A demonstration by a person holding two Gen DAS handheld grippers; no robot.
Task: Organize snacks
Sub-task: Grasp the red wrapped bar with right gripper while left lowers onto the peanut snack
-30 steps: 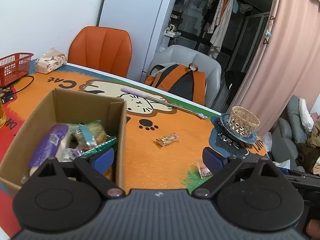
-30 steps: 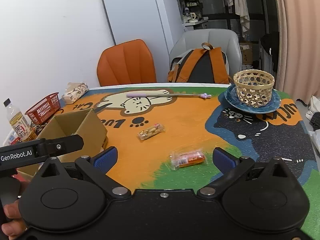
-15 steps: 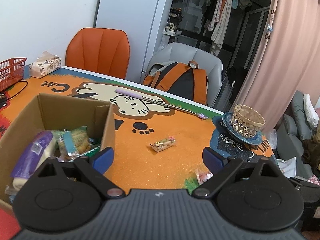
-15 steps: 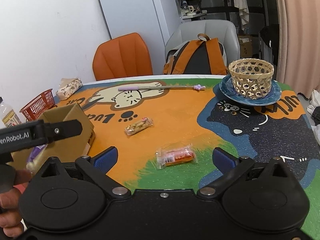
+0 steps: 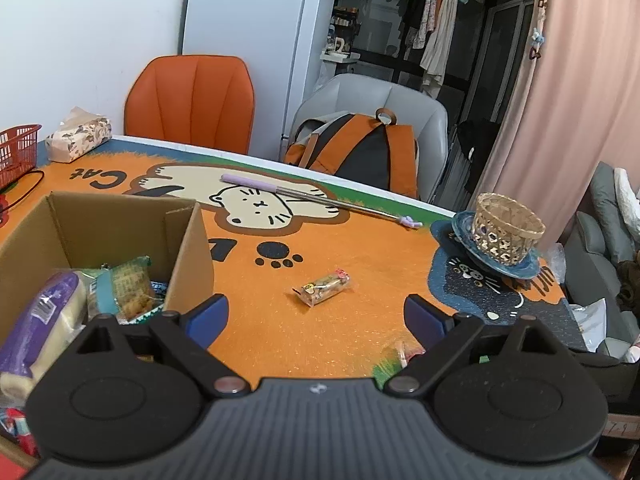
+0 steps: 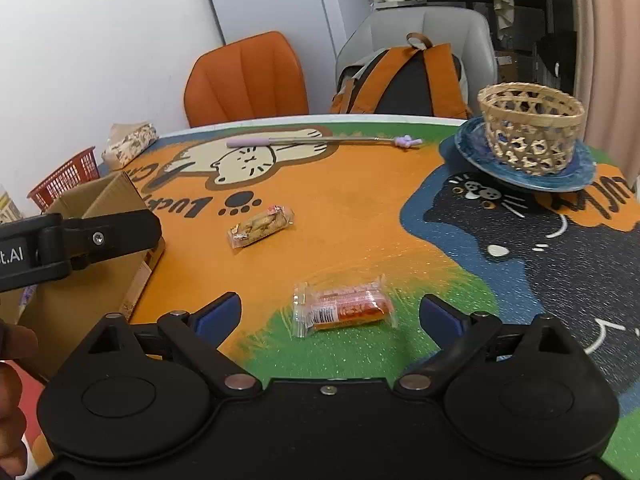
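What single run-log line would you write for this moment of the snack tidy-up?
left gripper: open, empty | right gripper: open, facing red snack packet | biscuit packet: loose on mat | cardboard box: holds snacks

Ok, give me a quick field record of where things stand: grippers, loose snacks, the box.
left gripper: open, empty, beside the box
right gripper: open, empty, low over the red snack
red snack packet: on the mat, lined up between the right gripper's fingers, not gripped
biscuit packet: loose on the orange area of the mat, further out
cardboard box: open, already holds several packets, including a purple one
wicker basket: on the blue plate; contents not visible
loose snacks visible on the mat: two
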